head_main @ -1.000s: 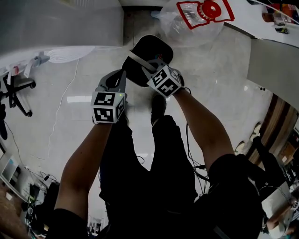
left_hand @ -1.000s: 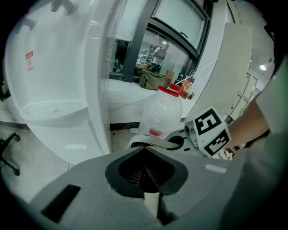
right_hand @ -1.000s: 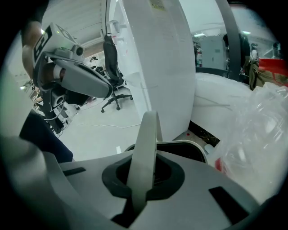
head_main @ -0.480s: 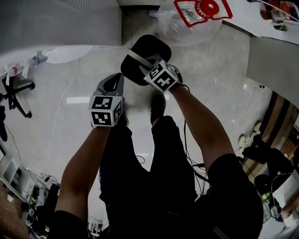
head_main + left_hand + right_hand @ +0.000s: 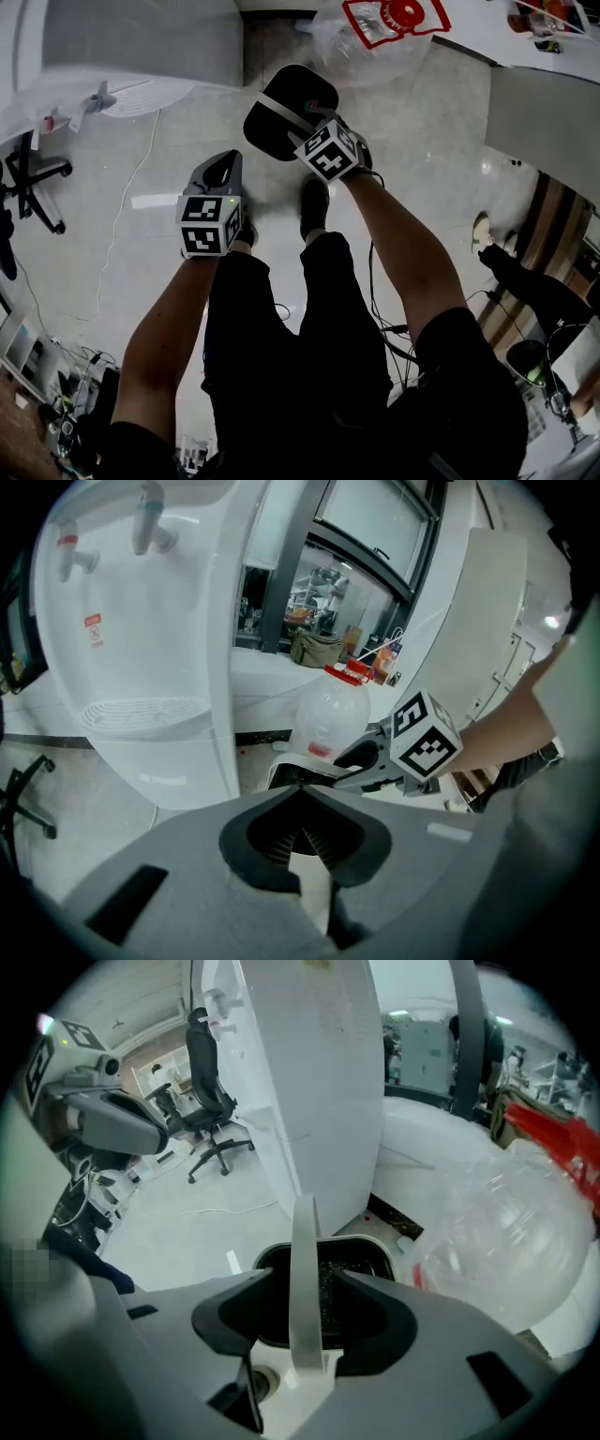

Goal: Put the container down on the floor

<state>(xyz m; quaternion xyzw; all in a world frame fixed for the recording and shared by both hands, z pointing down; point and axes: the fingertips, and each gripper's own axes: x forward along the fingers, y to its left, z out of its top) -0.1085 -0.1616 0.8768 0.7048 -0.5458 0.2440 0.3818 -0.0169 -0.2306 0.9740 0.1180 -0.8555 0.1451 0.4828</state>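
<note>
The container (image 5: pixel 292 101) is a black bin with a white rim and a white strap handle (image 5: pixel 278 116), low over the pale floor by my feet. My right gripper (image 5: pixel 305 129) is at that handle. In the right gripper view the handle (image 5: pixel 304 1260) stands upright between the jaws with a gap on each side, the jaws are opening, and the bin's dark inside (image 5: pixel 349 1275) lies below. My left gripper (image 5: pixel 221 165) hangs to the left of the bin, apart from it and shut on nothing. The left gripper view shows the bin (image 5: pixel 292 772) and the right gripper (image 5: pixel 370 761) ahead.
A white water dispenser (image 5: pixel 141 621) stands just behind the bin. A big clear water bottle in a plastic bag (image 5: pixel 375 37) lies to its right. An office chair (image 5: pixel 33 183) and a thin cable (image 5: pixel 127 206) are on the floor at left. My shoes (image 5: pixel 314 202) are close below the bin.
The right gripper's cube and the bin have shifted slightly in the head view. The left gripper has drifted a little left and down. The bin stays at the right gripper.
</note>
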